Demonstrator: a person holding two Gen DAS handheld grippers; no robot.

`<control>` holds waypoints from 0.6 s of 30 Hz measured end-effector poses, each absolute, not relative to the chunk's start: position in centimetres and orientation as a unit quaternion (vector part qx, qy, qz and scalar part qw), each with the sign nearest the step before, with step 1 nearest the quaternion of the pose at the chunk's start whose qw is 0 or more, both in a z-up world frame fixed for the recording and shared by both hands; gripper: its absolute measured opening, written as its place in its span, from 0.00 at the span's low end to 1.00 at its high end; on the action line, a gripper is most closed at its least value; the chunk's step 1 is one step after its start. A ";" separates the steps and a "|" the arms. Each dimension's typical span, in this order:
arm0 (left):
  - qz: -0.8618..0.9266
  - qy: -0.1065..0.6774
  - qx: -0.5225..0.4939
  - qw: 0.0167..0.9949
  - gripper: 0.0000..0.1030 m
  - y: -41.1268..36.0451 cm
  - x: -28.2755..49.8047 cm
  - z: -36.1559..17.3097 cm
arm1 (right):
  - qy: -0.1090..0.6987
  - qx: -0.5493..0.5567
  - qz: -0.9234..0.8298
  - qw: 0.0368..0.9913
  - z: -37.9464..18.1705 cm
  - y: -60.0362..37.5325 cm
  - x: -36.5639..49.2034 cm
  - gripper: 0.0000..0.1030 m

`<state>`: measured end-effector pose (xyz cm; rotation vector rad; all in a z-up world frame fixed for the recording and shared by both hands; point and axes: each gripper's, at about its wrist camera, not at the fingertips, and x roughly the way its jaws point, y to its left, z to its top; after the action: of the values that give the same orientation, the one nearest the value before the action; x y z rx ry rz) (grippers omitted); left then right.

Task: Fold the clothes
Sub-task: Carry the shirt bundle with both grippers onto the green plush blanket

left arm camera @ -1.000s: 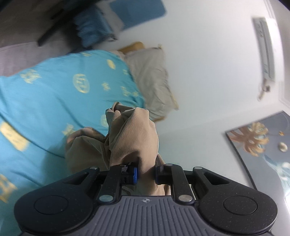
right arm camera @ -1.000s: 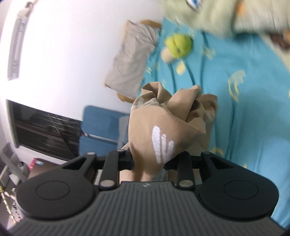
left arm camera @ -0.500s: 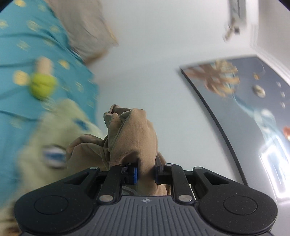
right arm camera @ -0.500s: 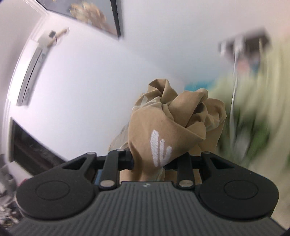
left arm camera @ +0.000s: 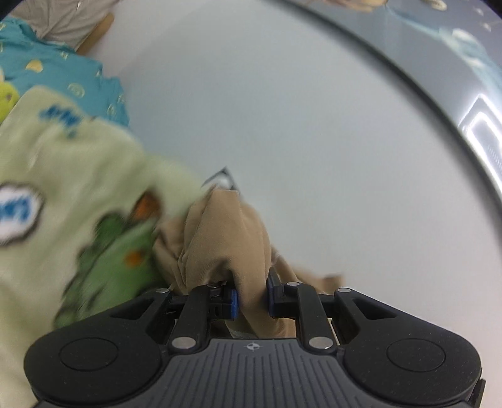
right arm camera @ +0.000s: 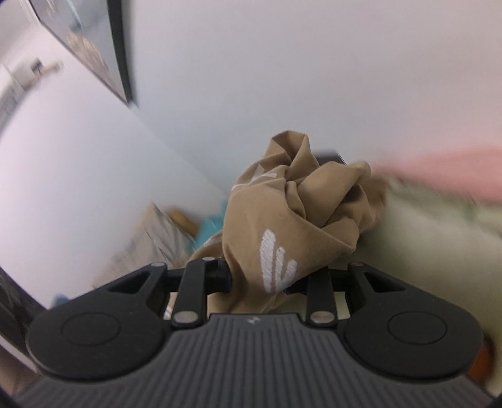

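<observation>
Left wrist cam: I look along fingers, close on tan garment, white wall beyond. Right wrist cam: same closeness, same tan garment, same wall, probably; background blurred.

bed with teal sheet, gold motifs, grey pillow on it by the white wall, pale green printed blanket spread over the sheet, blurred, small yellow-green item at frame edge, unclear
</observation>
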<state>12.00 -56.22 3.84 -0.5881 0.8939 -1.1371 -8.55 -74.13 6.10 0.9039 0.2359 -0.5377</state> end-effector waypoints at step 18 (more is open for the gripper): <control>-0.492 0.325 -0.083 0.803 1.00 -50.5 5.4 8.6 | 0.128 0.385 -0.305 0.861 6.9 -67.7 -12.0 0.90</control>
<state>5.42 -50.54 8.58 -0.1788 0.6960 -1.0550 -11.97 -67.68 6.88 0.8081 0.2692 -0.6398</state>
